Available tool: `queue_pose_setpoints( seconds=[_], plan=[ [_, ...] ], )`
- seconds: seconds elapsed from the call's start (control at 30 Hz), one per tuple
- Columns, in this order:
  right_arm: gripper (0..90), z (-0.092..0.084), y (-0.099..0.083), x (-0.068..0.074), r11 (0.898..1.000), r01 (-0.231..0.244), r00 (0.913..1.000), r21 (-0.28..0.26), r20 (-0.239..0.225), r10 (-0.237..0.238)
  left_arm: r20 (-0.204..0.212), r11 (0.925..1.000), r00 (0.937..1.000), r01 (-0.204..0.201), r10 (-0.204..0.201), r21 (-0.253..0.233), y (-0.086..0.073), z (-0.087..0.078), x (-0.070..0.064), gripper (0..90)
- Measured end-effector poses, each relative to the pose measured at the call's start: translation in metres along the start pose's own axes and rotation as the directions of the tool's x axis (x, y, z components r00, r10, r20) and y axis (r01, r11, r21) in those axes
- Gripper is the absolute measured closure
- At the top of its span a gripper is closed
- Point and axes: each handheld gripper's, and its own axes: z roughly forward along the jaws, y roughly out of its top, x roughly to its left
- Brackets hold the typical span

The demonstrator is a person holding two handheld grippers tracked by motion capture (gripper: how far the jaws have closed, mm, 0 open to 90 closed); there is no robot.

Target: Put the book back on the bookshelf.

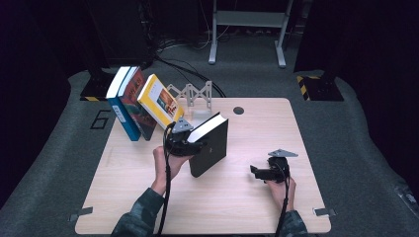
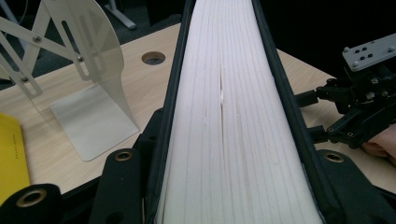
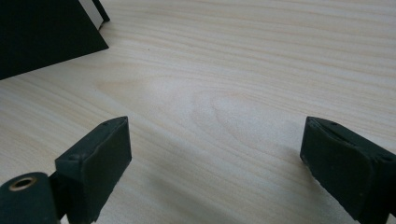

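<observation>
1. The left gripper (image 1: 184,143) holds the black book (image 1: 210,144) upright at frame centre, fingers clamped across its covers, ready for the bookend (image 1: 193,94).
2. The right gripper (image 1: 261,172) rests lower right with fingers wide, empty, above the counter (image 1: 247,207).

You have: books 4 — black book (image 1: 210,145), yellow book (image 1: 159,100), red book (image 1: 134,98), blue book (image 1: 120,106) | metal bookends (image 1: 193,94) 1 | grippers 2

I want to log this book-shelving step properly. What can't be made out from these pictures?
- Black book: its title; the high view is too small, and the left gripper view faces its page edges.
- Leaning books: cover text is too small and blurred in the high view.
- Yellow book: cut off by the left gripper view's edge.
</observation>
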Motion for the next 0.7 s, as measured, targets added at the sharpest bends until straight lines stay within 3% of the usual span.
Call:
queue_pose_setpoints(
  seconds=[0.17,0.27,0.4,0.43,0.5,0.7],
  plan=[
    [8.4,0.0,-0.001,0.0,1.0,0.016,0.9998,0.001,-0.006,-0.016,0.011,0.9994,0.9999,-0.003,0.002,0.033,0.005,0.0,0.0,47.8],
    [8.5,0.001,0.0,0.001,1.0,0.002,1.0,0.007,0.0,-0.002,0.021,0.9995,0.9998,-0.002,0.001,0.033,0.007,0.001,0.002,47.3],
    [8.5,0.002,0.0,0.002,1.0,0.022,0.9997,0.017,0.013,-0.022,0.029,0.9996,0.9995,0.008,-0.009,0.026,0.012,0.002,0.002,46.5],
    [8.3,0.003,0.0,0.002,1.0,0.015,0.9998,0.017,0.014,-0.016,0.03,0.9996,0.9995,-0.01,0.009,0.027,0.013,0.003,0.003,46.4],
    [8.3,0.003,0.0,0.002,1.0,0.022,0.9997,0.016,0.013,-0.022,0.038,0.9992,0.9993,0.0,-0.001,0.039,0.016,0.004,0.002,45.6],
    [8.4,0.003,-0.001,0.003,1.0,0.023,0.9995,0.015,0.021,-0.024,0.038,0.9956,0.9989,-0.032,0.029,0.088,0.027,0.007,0.002,46.1]
  ],
)
